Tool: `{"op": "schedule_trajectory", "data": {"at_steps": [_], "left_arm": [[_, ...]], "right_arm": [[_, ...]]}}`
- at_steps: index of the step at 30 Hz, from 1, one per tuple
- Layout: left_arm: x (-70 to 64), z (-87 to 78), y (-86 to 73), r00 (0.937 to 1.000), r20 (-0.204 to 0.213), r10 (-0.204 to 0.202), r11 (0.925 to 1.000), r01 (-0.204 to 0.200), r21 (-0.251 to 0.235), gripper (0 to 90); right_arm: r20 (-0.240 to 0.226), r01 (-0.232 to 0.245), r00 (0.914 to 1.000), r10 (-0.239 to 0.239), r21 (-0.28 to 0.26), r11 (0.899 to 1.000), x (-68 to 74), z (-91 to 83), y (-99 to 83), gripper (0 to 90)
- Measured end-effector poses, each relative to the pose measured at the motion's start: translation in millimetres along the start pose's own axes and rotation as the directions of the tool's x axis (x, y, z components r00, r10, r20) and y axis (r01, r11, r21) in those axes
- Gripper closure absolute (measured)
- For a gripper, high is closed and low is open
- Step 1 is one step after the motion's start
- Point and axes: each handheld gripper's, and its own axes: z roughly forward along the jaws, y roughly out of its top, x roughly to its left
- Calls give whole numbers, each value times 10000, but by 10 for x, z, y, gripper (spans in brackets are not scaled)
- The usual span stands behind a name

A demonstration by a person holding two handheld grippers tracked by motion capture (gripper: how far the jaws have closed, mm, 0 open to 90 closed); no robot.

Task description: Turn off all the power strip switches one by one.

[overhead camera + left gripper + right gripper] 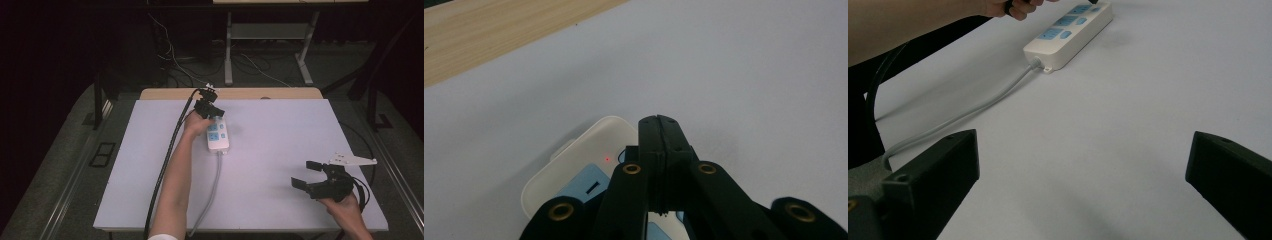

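We record a white power strip (219, 134) with blue socket faces and a grey cord (210, 192) on the white surface (280, 150). The left gripper (216, 114) has its fingers pressed together, tips directly over the strip's far end. The right gripper (306, 173), fingers spread wide and holding nothing, sits well apart from the strip.

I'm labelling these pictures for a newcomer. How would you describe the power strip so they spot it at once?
Look at the big white table. Toward its far left lies the power strip, a white bar with blue sockets and a grey cord trailing to the near edge. The shut left tool hangs over its far end.
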Motion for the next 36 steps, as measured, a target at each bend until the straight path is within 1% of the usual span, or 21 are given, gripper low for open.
{"op": "schedule_trajectory", "data": {"at_steps": [5,10,12,17,21,26,29,33,36], "left_arm": [[18,29,-36,10000,-56,-65,10000,66,65,891],[37,46,-79,9993,-167,-321,9995,321,15,891],[46,48,-91,9990,-101,-447,9990,446,-103,891],[44,51,-102,9988,-147,-459,9987,456,-218,892],[63,50,-116,9974,-78,-720,9969,717,-331,893],[65,51,-123,9969,-54,-787,9962,784,-375,895],[84,50,-137,9950,71,-997,9940,999,-448,896],[72,53,-134,9961,10,-880,9952,880,-422,898],[71,61,-150,9942,-7,-1074,9931,1072,-470,899]], "right_arm": [[2,8,10000,-8,-15,10000,2,-3,0,6],[1,-9,10000,9,-18,10000,-2,-1,1,6],[-1,5,10000,-5,-8,10000,-1,-1,2,6],[10,32,10000,-32,-47,10000,3,-13,2,6],[9,14,10000,-14,-29,10000,0,-18,1,6],[5,42,10000,-42,-24,10000,5,-19,0,6],[2,33,10000,-33,-15,10000,9,-21,0,6],[8,50,10000,-50,-3,10000,15,-19,-2,6],[17,82,10000,-82,-6,10000,21,-16,-2,6]]}}
